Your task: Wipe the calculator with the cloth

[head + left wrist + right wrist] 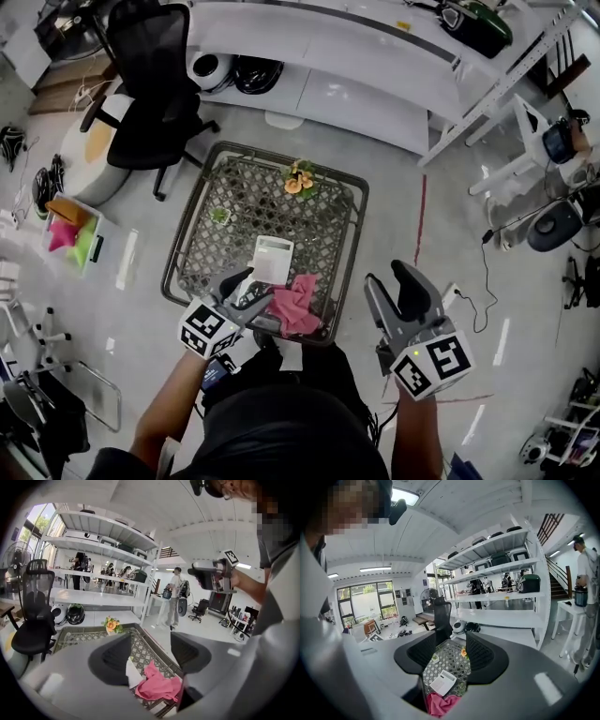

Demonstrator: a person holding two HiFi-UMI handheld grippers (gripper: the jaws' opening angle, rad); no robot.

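A white calculator (273, 259) lies on the lattice-topped table (199, 220), towards its near edge. A crumpled pink cloth (298, 306) sits just beside it, at the near right corner. My left gripper (248, 292) hovers over the table's near edge with its jaws open, close to the cloth and holding nothing. In the left gripper view the cloth (157, 685) and calculator (132, 672) lie below the open jaws. My right gripper (392, 279) is open and empty, off the table's right side. From its own view the calculator (443, 682) and cloth (440, 704) lie ahead and below.
A small orange flower pot (300, 178) stands at the table's far edge, and a little green item (220, 215) lies on the left half. A black office chair (150, 103) stands beyond the far left corner. White shelving (356, 56) runs behind. A box of bright items (73, 234) sits on the floor at left.
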